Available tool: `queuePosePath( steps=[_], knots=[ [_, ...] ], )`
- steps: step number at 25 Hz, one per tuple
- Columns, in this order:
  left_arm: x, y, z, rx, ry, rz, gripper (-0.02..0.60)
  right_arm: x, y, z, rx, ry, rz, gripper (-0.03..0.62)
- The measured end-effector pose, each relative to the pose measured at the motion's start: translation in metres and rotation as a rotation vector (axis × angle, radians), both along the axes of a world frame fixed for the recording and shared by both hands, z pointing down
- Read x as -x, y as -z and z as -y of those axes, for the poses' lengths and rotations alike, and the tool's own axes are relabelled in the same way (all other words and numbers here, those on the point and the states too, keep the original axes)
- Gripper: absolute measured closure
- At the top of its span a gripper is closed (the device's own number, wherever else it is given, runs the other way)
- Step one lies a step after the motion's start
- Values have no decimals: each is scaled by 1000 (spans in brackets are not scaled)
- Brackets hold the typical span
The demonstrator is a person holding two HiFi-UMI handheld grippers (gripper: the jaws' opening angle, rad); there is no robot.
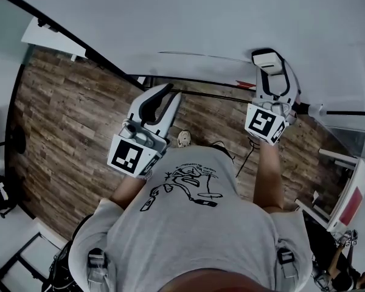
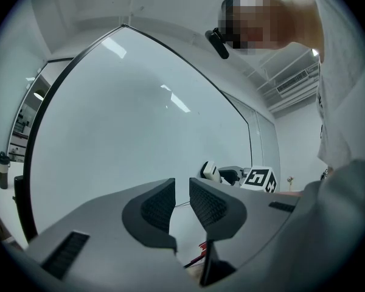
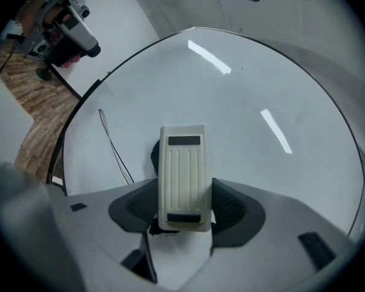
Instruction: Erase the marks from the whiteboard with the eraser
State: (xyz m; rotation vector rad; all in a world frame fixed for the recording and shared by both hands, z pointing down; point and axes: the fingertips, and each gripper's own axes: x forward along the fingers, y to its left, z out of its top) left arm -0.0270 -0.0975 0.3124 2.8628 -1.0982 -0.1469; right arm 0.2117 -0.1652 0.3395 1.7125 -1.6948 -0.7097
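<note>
Person standing at a whiteboard (image 3: 261,90) with a gripper in each hand. The right gripper (image 3: 184,207) was clamped on the eraser (image 3: 182,175). Its two jaws pressed against the long sides of the eraser near its rear end, so most of the body stuck out ahead of the pads. The pale ribbed back faced the camera, and a dark edge, probably the felt, showed along the left side toward the board. Whether the felt was touching the surface could not be told.

A thin dark line (image 3: 112,142) ran down the board just left of the eraser, which suggested wiping was not finished.

The left gripper (image 2: 182,202) was held lower, over the wooden floor (image 1: 67,114) in the head view. Its jaws stood a narrow gap apart with nothing between them.

Handling, as judged:
- **Weight and stiffness:** the eraser looked light, with a stiff plastic shell that would not give under the pads and a soft wiping face beneath.
- **Grip surface:** the smooth side walls offered little friction.
- **Risk of twisting:** a hold this far back could let the front end twist when dragged across the board.
- **Better hold:** a grip across the sides nearer mid-length would likely spread pressure more evenly.
- **The board:** it appeared glossy and hard, so moderate flat pressure should be enough.
</note>
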Motion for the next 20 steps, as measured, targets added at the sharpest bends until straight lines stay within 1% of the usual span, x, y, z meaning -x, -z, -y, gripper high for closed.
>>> queuePosePath(
  steps=[5,12,20],
  knots=[
    [0,-1,6,-2,-6,4,499,3,-1,2,-27,-5,-16,335],
    [-9,-3,11,-2,-40,18,499,5,-5,3,-45,-15,-28,335],
    [-15,-2,10,-1,-55,20,499,10,-8,1,-61,-15,-38,335]
  ],
)
